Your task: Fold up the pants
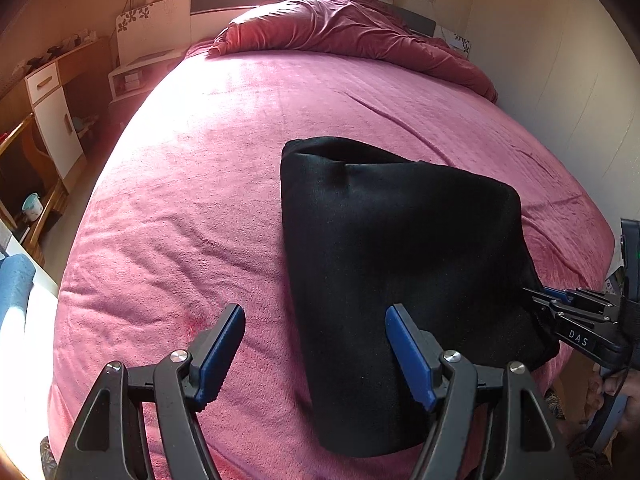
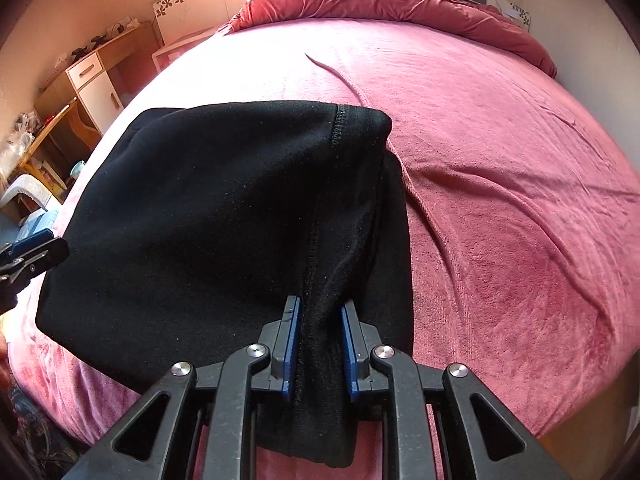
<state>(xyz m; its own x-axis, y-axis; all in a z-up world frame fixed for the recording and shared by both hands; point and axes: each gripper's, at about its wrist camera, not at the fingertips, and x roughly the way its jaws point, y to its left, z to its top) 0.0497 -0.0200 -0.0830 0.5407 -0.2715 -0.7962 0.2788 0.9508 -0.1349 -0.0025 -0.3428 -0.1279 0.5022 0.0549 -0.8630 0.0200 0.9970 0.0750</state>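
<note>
Right now my right tool (image 2: 318,350) pinches a thick seam fold of the black fleece pants (image 2: 224,216) at their six o'clock edge. They lie folded on the pink plush bed (image 2: 500,168). My left tool (image 1: 316,354) stands spread wide, gripping nothing, at the pants' nine o'clock side.

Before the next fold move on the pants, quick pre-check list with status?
1. Right claw gripping the pants: ok, pads pinch a bunched seam edge at the near right side.
2. Left claw has fabric: not ok, it stands open, with only its right finger over the pants' near left edge.
3. Pants fully on the bed: not ok, the near end hangs over the bed's edge.
4. Pants lying flat: not ok, the far end is humped and the right edge bunched.
5. Bed space beyond the pants: ok, bare up to the red quilt.
6. Layers aligned underneath: cannot tell.
</note>
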